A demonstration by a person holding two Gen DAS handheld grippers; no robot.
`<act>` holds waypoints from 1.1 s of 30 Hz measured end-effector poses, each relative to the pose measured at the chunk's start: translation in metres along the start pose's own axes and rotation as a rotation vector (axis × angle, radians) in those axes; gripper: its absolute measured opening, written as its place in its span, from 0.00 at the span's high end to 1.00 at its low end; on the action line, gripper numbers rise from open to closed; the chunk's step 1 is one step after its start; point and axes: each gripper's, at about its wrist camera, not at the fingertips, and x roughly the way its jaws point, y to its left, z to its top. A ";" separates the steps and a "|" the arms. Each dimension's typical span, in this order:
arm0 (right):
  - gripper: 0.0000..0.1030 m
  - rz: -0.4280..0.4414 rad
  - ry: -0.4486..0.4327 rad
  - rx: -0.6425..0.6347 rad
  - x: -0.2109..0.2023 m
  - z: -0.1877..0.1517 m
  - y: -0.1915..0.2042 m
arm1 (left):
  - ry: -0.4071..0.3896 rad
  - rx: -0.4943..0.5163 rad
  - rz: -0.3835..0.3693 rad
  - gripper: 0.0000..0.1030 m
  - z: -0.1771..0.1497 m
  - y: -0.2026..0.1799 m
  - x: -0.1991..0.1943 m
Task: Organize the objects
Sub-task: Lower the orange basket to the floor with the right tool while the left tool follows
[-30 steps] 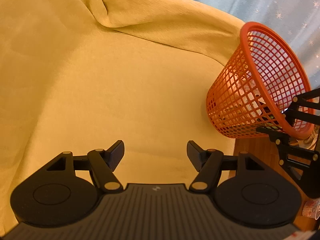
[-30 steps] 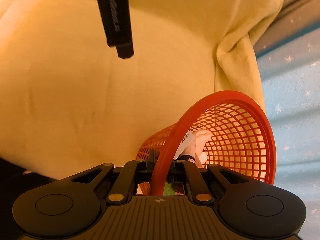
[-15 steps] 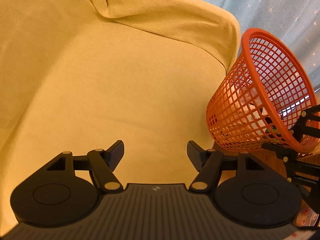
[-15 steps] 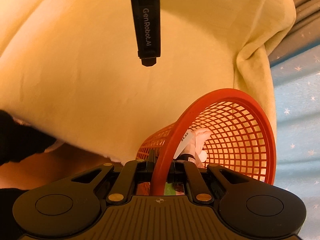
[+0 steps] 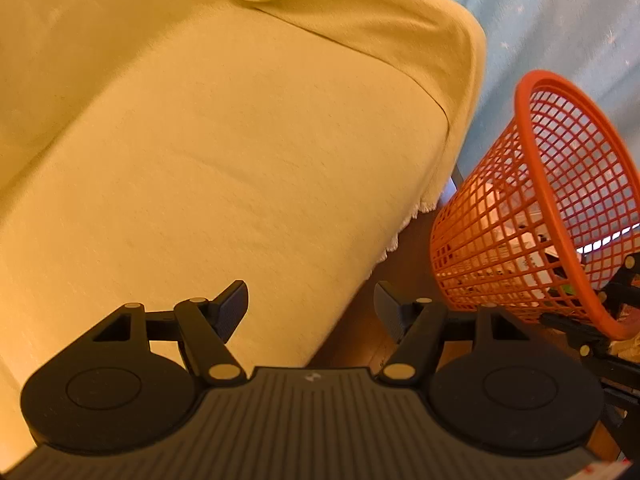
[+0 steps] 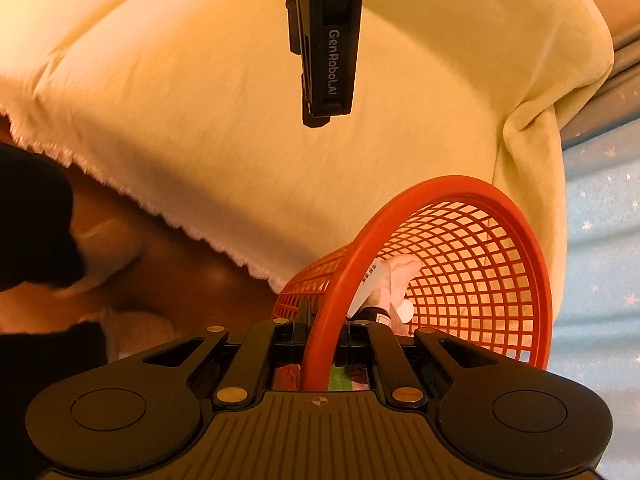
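Note:
My right gripper (image 6: 322, 334) is shut on the near rim of an orange mesh basket (image 6: 472, 264), which hangs tilted beside a yellow-covered sofa. Inside the basket lie a white packet (image 6: 370, 284) and other small items. In the left wrist view the same orange basket (image 5: 560, 200) stands at the right, with the right gripper's black linkage (image 5: 592, 332) at its lower rim. My left gripper (image 5: 310, 308) is open with nothing between its fingers, hovering over the sofa's front edge. The left gripper's body (image 6: 326, 40) shows at the top of the right wrist view, held by a hand.
A yellow blanket (image 5: 240, 140) covers the sofa, its fringed hem (image 6: 160, 212) hanging over a brown wooden floor (image 5: 360, 340). A light blue star-patterned curtain (image 5: 560, 20) hangs behind the basket. A dark sleeve (image 6: 32, 220) and slippered feet (image 6: 132, 332) show at the left.
Both grippers have pulled back from the sofa, so its front edge and the floor now show. The basket has come along in the right gripper. The left gripper stays open.

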 end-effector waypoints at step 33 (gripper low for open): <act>0.96 0.091 -0.008 -0.066 0.086 -0.157 0.056 | 0.033 -0.155 0.069 0.28 -0.113 -0.121 0.104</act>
